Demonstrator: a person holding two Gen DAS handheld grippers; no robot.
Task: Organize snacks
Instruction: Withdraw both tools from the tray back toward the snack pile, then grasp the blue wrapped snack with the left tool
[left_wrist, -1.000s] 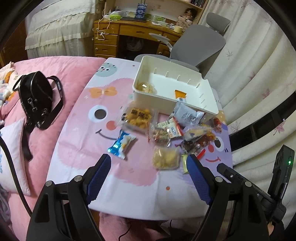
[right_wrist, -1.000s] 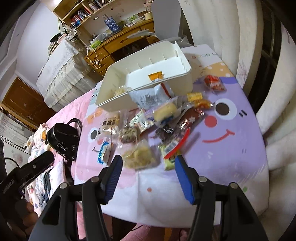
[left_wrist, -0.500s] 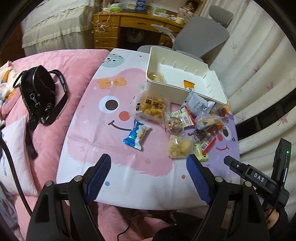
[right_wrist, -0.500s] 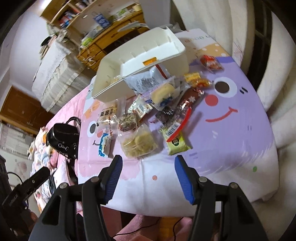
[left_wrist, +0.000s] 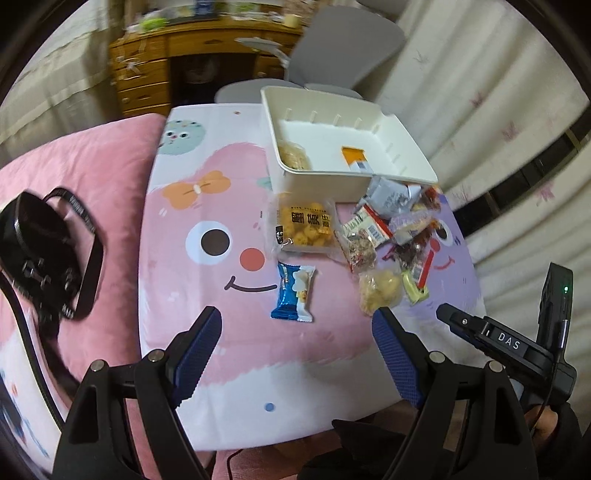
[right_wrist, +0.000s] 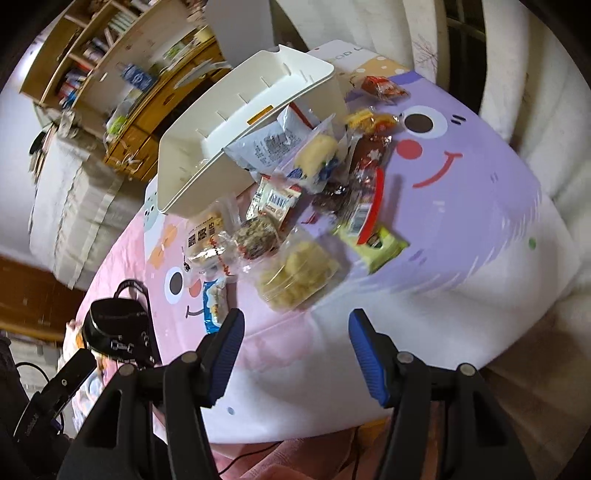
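- Bedroom setting; cartoon-print worktop (left_wrist: 207, 332) carries everything.
- Left claw (left_wrist: 295, 343) and right claw (right_wrist: 293, 350) both spread apart, holding nothing, near the 6 o'clock edge.
- Blue packet (left_wrist: 294, 291) lies loose just ahead; the snack pile (left_wrist: 384, 236) sits toward 1 o'clock.
- White bin (left_wrist: 406, 142) at 12 o'clock holds only two items, so most sorting remains.

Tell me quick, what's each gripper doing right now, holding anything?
Left gripper: jaws open, holding nothing, above the table.
Right gripper: jaws open, holding nothing, above the table.
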